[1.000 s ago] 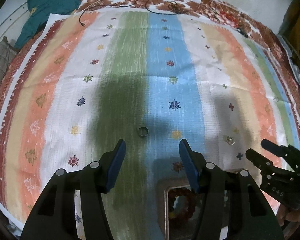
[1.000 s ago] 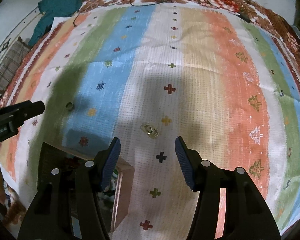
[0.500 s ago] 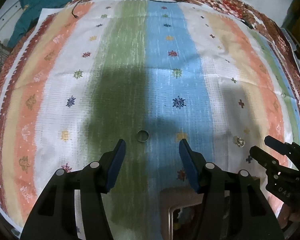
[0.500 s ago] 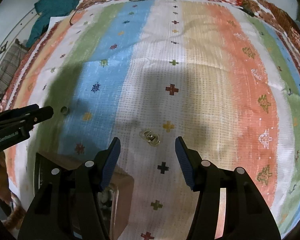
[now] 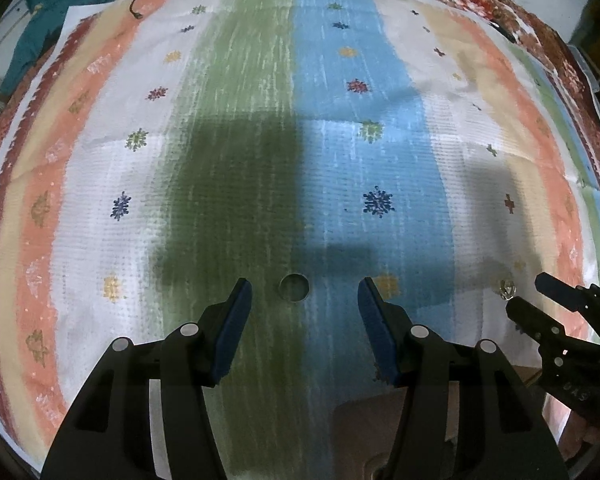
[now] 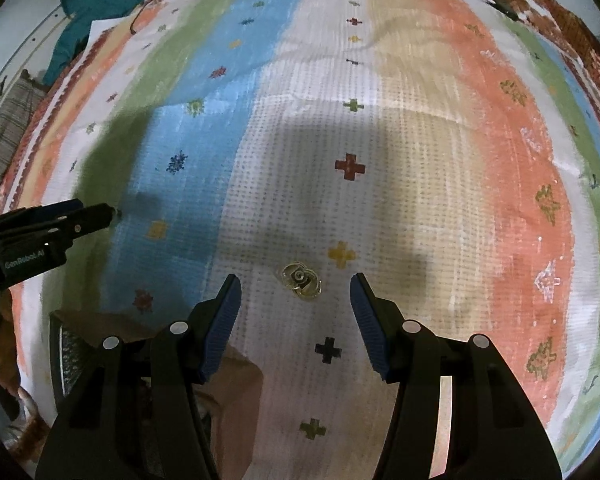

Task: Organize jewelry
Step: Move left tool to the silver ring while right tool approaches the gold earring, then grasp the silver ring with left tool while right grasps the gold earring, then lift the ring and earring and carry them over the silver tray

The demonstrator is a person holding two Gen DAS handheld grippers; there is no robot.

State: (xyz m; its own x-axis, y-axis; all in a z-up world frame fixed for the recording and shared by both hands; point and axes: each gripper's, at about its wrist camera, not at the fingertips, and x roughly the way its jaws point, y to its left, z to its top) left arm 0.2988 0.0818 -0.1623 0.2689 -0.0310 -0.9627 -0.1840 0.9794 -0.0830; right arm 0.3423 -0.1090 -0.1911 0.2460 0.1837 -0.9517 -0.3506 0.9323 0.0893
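Observation:
A plain metal ring (image 5: 294,288) lies on the striped cloth at the green-blue border, just ahead of my open left gripper (image 5: 304,294) and between its blue-padded fingertips. A gold earring pair (image 6: 301,279) lies on the white stripe, just ahead of my open right gripper (image 6: 296,290). The earrings also show small in the left wrist view (image 5: 507,288), next to the right gripper's tips (image 5: 534,292). The left gripper (image 6: 96,212) shows at the left of the right wrist view. The wooden jewelry box (image 6: 236,384) sits low, partly hidden behind the fingers.
The striped cloth (image 5: 240,120) covers a floral bedspread. A teal garment (image 6: 100,4) and a black cable (image 5: 140,4) lie at the far edge. A checked fabric (image 6: 8,128) lies at the left.
Both grippers have moved forward and down toward the cloth. The ring and the earrings now sit close between the respective fingertips. The box has slid lower in both views.

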